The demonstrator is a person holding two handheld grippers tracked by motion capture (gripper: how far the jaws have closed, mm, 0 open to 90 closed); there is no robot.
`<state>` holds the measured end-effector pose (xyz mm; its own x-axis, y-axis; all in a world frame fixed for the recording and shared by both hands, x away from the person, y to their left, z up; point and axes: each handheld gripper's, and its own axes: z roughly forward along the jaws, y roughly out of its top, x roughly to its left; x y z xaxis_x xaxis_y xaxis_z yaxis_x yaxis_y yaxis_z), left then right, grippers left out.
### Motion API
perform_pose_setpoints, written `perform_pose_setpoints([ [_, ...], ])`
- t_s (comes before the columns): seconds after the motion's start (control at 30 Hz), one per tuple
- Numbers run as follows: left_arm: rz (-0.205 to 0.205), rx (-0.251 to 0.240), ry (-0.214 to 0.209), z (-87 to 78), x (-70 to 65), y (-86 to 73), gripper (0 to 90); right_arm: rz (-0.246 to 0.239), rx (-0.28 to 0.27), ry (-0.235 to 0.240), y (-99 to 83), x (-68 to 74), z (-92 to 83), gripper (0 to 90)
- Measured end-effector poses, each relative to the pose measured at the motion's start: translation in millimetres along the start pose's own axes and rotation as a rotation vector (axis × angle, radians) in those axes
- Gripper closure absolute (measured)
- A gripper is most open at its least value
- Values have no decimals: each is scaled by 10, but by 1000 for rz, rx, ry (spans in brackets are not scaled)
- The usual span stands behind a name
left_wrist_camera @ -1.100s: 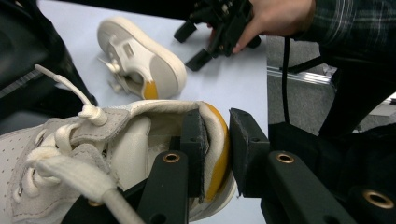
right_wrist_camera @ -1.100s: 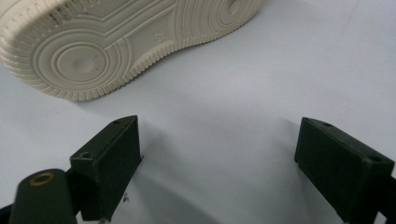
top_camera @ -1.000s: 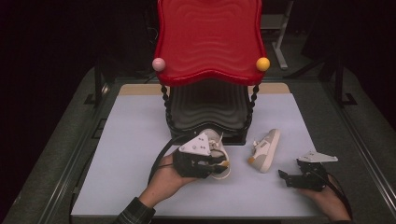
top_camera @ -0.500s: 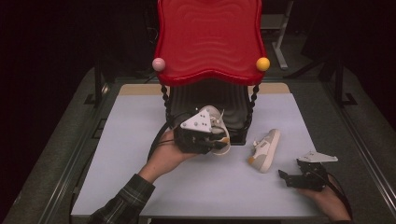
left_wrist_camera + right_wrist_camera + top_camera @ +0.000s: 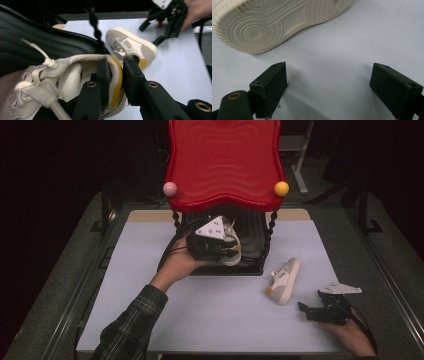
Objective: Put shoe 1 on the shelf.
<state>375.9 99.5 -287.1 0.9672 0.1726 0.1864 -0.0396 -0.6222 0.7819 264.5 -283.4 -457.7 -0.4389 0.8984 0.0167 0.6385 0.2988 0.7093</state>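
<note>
The sneaker (image 5: 72, 82) sits pinched by its heel collar in the left gripper (image 5: 227, 245), one jaw inside the shoe and one against the yellow heel tab outside, with the toe reaching ahead onto the black lower shelf (image 5: 250, 237) of the rack. That thin hold on soft padding looks like the weak point: if the toe catches the shelf edge or the twisted black post (image 5: 270, 232) just beside the gripper, the shoe may pivot or slip out. The loose lace (image 5: 33, 46) could also snag. The red top shelf (image 5: 225, 162) hangs low above the gripper, leaving little room to lift.

The second sneaker (image 5: 284, 281) lies on its side just ahead of the right gripper (image 5: 306, 310), sole towards it; that gripper's jaws stand wide apart and hold nothing.

The surface (image 5: 200, 320) is a pale, plain mat. The room around it is dark.
</note>
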Motion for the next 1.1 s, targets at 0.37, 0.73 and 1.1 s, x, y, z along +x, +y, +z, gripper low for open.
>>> perform_pose_setpoints([
  [0.37, 19, 30, 30, 1, 174, -133, 758, 1, 0, 0, -1, 1, 0, 134],
  [0.73, 21, 74, 22, 0, 158, -225, 758, -1, 1, -1, 0, 1, 0, 132],
  [1.1, -101, -63, 36, -185, 70, -149, 706, 25, 60, -7, 98, 4, -98, 394],
])
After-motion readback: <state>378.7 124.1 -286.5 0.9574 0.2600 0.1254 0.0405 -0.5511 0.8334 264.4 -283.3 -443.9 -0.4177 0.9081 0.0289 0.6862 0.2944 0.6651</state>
